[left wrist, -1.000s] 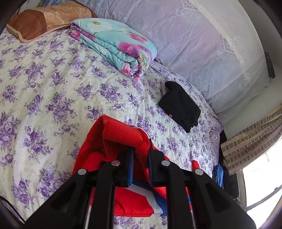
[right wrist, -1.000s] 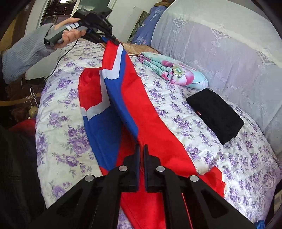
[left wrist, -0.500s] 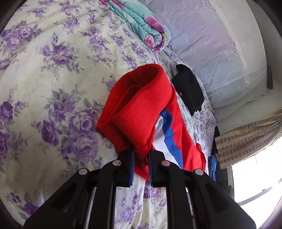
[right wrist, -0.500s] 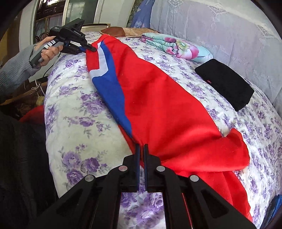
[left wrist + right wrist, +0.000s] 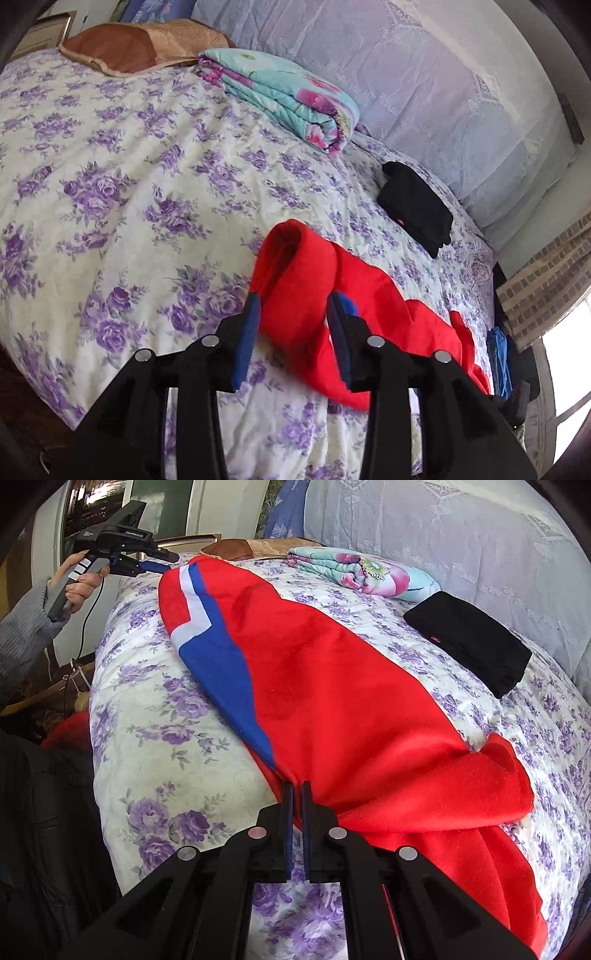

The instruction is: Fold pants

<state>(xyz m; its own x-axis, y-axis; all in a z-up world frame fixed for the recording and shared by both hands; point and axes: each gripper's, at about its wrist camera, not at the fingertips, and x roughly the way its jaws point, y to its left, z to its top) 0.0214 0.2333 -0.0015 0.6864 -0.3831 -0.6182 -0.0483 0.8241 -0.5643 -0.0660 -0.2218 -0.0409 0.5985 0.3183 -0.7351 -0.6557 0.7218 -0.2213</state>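
Red pants point(image 5: 332, 686) with a blue and white side stripe lie stretched along the floral bed point(image 5: 155, 775). My right gripper point(image 5: 296, 786) is shut on their near edge, where blue meets red. In the left wrist view the rolled red cuff end of the pants point(image 5: 303, 280) rests on the bed between the fingers of my left gripper point(image 5: 293, 301). Its jaws are opening and the pads stand apart from the cloth. The right wrist view shows a hand point(image 5: 79, 587) holding the left gripper point(image 5: 162, 566) at the pants' far end.
A folded black garment point(image 5: 417, 206) lies toward the far side of the bed, near a lace-covered wall. A folded turquoise floral quilt point(image 5: 288, 99) and a brown pillow point(image 5: 136, 48) sit at the bed's head. A curtain and window are at the right.
The left gripper brought the cuff end down onto the bed and its jaws have parted off the cloth. The right gripper stays shut on the pants, which now lie flatter.
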